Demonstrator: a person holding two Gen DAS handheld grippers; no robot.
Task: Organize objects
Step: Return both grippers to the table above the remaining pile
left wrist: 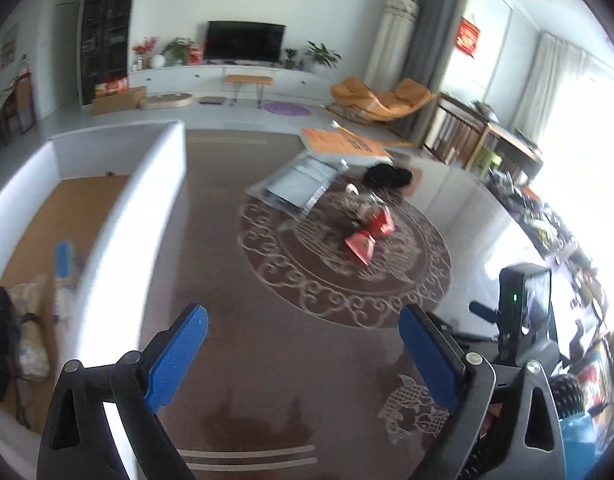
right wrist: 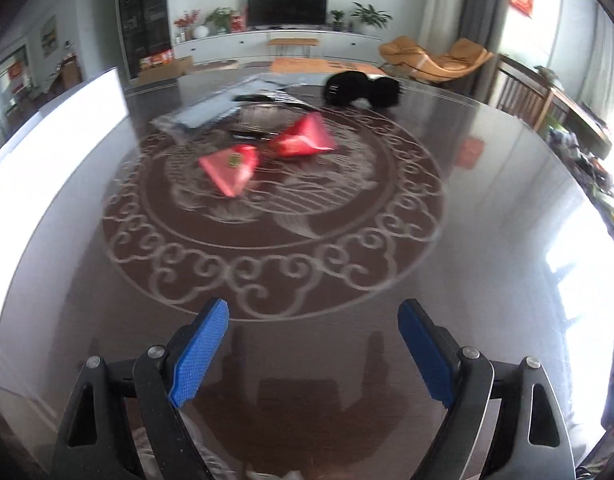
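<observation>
Two red pyramid-shaped paper packets (right wrist: 231, 170) (right wrist: 305, 140) lie near each other at the middle of the dark brown glossy surface (right wrist: 487, 220) with a pale scroll medallion. Behind them lie a clear plastic zip bag (right wrist: 215, 110) and a black fuzzy item (right wrist: 363, 88), blurred. White-walled open box (left wrist: 119, 216) with cardboard floor stands at the surface's left edge. Left tool (left wrist: 303, 356): blue pads wide apart, nothing between. Right tool (right wrist: 313, 354): pads wide apart, empty, well short of the packets.
</observation>
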